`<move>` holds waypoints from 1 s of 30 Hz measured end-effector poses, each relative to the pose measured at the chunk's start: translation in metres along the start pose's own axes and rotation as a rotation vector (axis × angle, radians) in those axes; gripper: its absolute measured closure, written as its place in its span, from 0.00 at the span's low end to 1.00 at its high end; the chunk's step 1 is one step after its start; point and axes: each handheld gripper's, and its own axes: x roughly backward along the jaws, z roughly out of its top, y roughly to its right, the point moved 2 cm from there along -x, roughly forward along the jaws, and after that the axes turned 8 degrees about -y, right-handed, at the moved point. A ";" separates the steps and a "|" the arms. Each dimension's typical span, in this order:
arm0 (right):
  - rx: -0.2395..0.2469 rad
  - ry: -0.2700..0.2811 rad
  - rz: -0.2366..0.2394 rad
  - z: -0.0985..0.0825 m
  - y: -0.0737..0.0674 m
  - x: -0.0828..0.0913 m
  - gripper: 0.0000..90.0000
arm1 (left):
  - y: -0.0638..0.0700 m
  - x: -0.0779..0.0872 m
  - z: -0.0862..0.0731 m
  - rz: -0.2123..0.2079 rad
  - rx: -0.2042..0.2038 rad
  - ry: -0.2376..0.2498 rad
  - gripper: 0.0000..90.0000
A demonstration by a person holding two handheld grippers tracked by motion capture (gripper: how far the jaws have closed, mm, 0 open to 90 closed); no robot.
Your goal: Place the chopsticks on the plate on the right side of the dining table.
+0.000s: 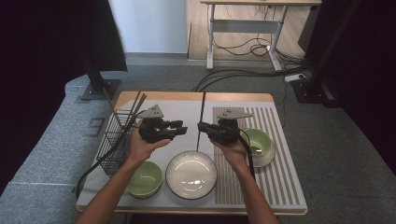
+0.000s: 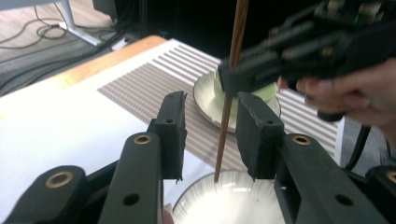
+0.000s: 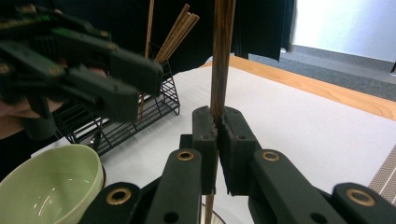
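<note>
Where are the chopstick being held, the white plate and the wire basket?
Chopstick (image 3: 223, 56), right gripper view, its shaft above the jaws.
White plate (image 1: 191, 174), high view, its middle.
Wire basket (image 1: 112, 140), high view, its side wall.

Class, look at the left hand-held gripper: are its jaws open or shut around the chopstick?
Open. The left hand-held gripper has its jaws standing apart, the chopstick between them untouched; the right hand-held gripper clamps it.

On the surface (image 1: 154, 105), the wire rack (image 1: 113, 140) sits at the left edge with chopsticks (image 1: 135, 109) standing in it. Just in front of it sits a bowl (image 1: 145, 179), and the plate (image 1: 191, 174) lies right of that bowl, front centre. Further right, on the striped mat (image 1: 275, 172), another bowl (image 1: 259, 145) rests on a saucer.
</note>
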 end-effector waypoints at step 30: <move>-0.004 0.031 0.083 0.012 -0.014 -0.001 0.95 | 0.002 -0.038 -0.021 -0.044 -0.029 -0.135 0.71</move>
